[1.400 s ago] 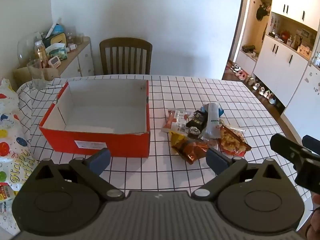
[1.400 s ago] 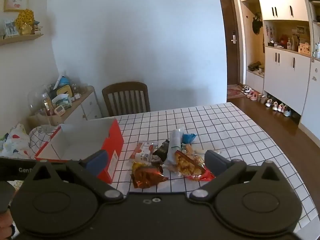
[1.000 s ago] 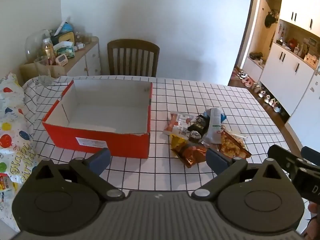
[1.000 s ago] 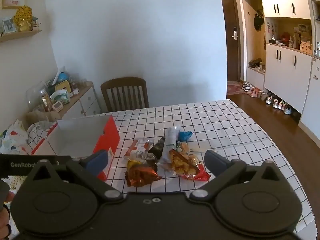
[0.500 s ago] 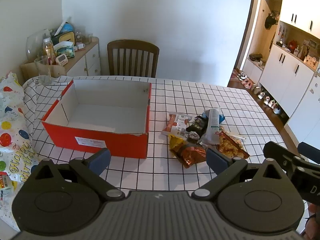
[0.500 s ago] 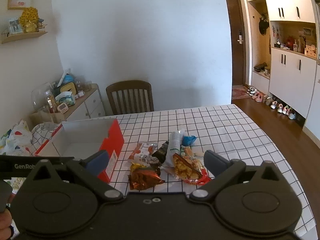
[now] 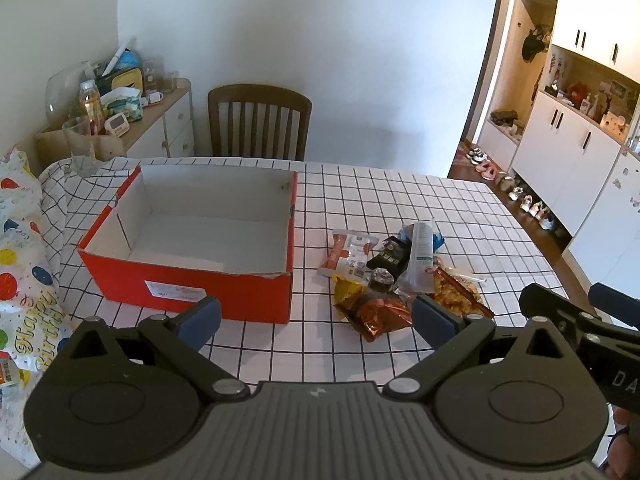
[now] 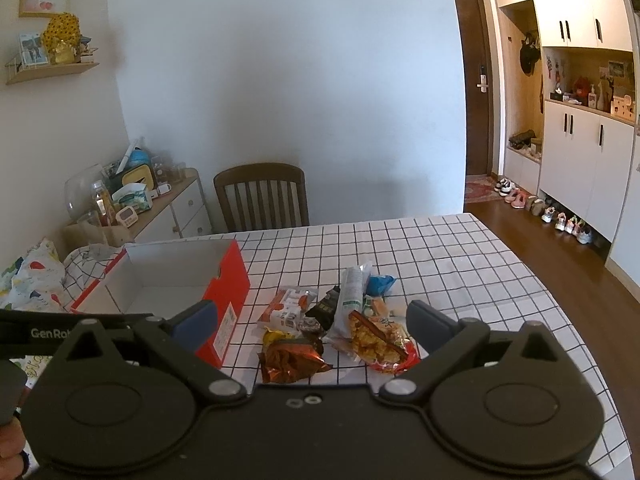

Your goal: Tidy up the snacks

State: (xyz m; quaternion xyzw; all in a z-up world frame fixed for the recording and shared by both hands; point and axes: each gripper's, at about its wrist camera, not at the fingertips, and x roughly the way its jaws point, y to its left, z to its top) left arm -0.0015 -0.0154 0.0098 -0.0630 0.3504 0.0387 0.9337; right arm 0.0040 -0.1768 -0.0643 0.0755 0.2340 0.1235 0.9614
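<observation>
An empty red cardboard box (image 7: 188,280) (image 8: 224,288) with a white inside stands on the checked tablecloth, left of a pile of snack packets (image 7: 392,272) (image 8: 340,324). The pile holds a brown foil bag (image 7: 376,312) (image 8: 292,356), a red-edged popcorn bag (image 7: 456,292) (image 8: 380,344), a tall white-green packet (image 7: 420,256) (image 8: 352,296), and a white-orange packet (image 7: 348,252) (image 8: 286,308). My left gripper (image 7: 316,316) hovers open near the table's front edge, between box and pile. My right gripper (image 8: 312,320) is open too, held just short of the pile; both are empty.
A wooden chair (image 7: 260,120) stands at the table's far side. A sideboard (image 7: 160,120) with bottles and clutter is at the back left, and a glass (image 7: 80,146) sits on the table's far left corner. Balloon-print gift paper (image 7: 20,280) lies at the left. Shoes line the cabinets (image 8: 560,212) on the right.
Both grippers stay open and empty. The views drifted slightly, first pulling back a little and then settling; the box and snacks have not moved.
</observation>
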